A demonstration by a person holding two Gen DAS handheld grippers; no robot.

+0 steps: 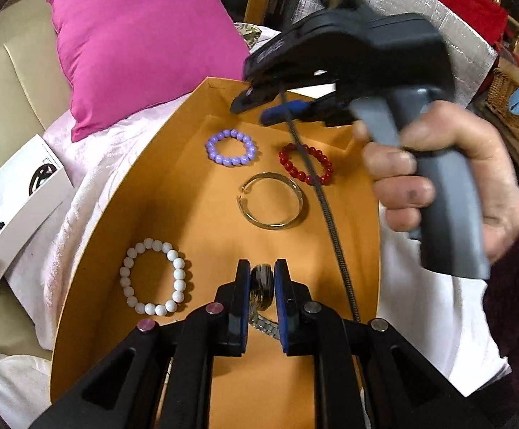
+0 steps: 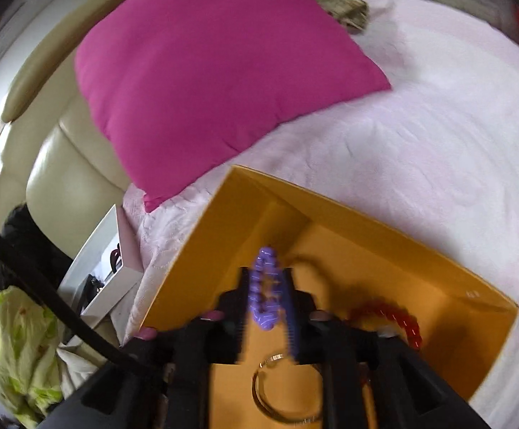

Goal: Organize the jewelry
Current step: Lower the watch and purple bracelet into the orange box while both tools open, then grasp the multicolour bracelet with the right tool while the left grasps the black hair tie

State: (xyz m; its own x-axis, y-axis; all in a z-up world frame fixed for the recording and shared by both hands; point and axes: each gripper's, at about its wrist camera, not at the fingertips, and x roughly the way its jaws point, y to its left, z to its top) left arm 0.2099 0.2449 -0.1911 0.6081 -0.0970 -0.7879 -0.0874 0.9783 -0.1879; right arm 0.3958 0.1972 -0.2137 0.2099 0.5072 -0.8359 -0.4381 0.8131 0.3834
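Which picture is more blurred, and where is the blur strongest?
Right wrist view: more blurred; the purple bracelet and the right gripper smear most. Left wrist view: the beads and the bangle are sharp; only the right gripper is soft.

Pink pillow (image 1: 141,43), white bedspread (image 2: 420,136), beige headboard (image 2: 66,164)

Both views bright, even indoor light, soft and diffuse. Strong fisheye: dark vignette ring at all corners, straight edges bowed, worst toward rim. Left wrist view mostly sharp; orange box (image 1: 173,193) floor crisp, soft shadows under beads. Motion blur on right gripper (image 1: 255,105) at 1 o'clock; hand (image 1: 449,175) slightly smeared. Right wrist view blurred overall: purple bracelet (image 2: 267,287) streaked at centre, red bracelet (image 2: 398,316) smeared at 4 o'clock, bedspread (image 2: 420,136) streaky. Overexposed white wall at 9 o'clock. Pink pillow (image 2: 216,71) saturated, no glare.
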